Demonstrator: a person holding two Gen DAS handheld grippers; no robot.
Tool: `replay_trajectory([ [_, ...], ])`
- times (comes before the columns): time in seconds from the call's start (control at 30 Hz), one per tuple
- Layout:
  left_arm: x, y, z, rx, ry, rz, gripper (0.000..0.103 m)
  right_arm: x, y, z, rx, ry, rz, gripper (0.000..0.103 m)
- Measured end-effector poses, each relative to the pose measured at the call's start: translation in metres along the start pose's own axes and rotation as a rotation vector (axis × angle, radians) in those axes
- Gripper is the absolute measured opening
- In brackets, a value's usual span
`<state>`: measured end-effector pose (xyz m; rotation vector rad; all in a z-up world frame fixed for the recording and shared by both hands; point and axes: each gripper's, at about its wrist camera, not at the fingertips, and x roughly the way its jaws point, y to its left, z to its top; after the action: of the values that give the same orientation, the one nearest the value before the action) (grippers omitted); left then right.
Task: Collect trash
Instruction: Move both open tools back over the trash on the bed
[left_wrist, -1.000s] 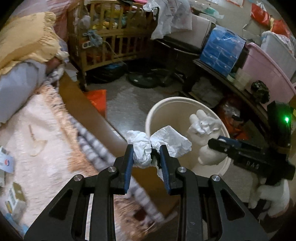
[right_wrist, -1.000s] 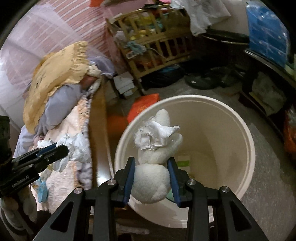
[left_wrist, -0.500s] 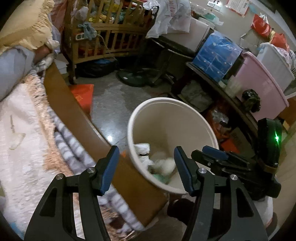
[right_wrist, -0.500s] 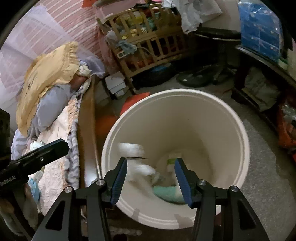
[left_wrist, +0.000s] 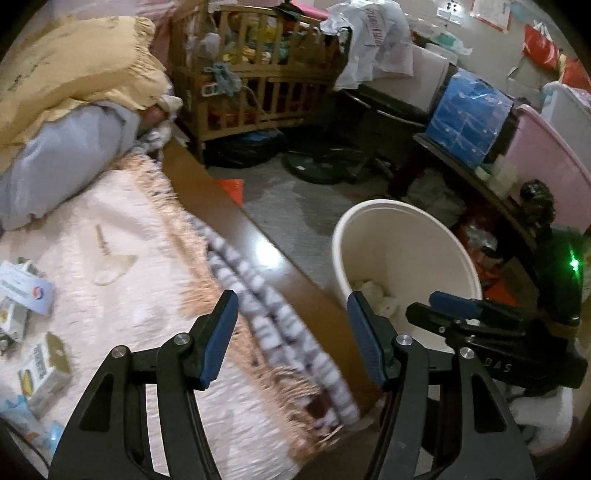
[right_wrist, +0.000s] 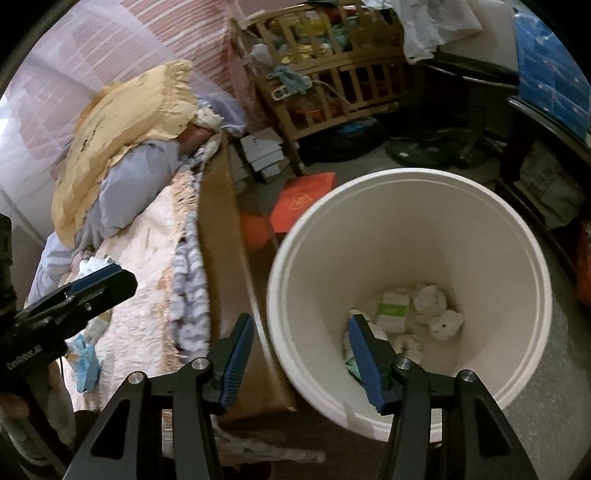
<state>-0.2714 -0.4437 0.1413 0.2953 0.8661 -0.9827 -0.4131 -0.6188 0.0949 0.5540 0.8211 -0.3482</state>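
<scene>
The white bin (right_wrist: 406, 229) stands on the floor beside the bed and holds crumpled tissues (right_wrist: 430, 299) and a green-and-white box (right_wrist: 393, 312). My right gripper (right_wrist: 301, 321) is open and empty, hovering over the bin's left rim. My left gripper (left_wrist: 291, 299) is open and empty too, above the bed's wooden edge (left_wrist: 258, 243), with the bin (left_wrist: 406, 251) to its right. Small cartons (left_wrist: 44, 373) and a blue-and-white pack (left_wrist: 26, 291) lie on the pink blanket at the left. A blue wrapper (right_wrist: 86, 362) lies on the bed near the left gripper's side.
A yellow pillow (left_wrist: 74, 81) and grey bedding (left_wrist: 66, 158) fill the bed's far end. A wooden crib (left_wrist: 258, 74) stands beyond, with a red envelope (right_wrist: 303, 201) on the floor. A dark shelf with a pink tub (left_wrist: 546, 170) runs along the right.
Both grippers were shut on crumpled tissue over the bin, then opened and dropped it in. Both have since shifted left towards the bed.
</scene>
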Motion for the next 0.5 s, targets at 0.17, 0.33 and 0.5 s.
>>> replay_trajectory([
  [0.17,-0.016,0.018,-0.008,-0.003,-0.022,0.07,0.06,0.006,0.026,-0.001,-0.038,0.013,0.026,0.057],
  [0.33,-0.033,0.04,-0.017,-0.028,-0.036,0.118,0.06,0.011,0.056,-0.002,-0.083,0.024,0.067,0.058],
  [0.5,-0.055,0.068,-0.03,-0.077,-0.039,0.15,0.06,0.017,0.091,-0.005,-0.141,0.042,0.111,0.062],
])
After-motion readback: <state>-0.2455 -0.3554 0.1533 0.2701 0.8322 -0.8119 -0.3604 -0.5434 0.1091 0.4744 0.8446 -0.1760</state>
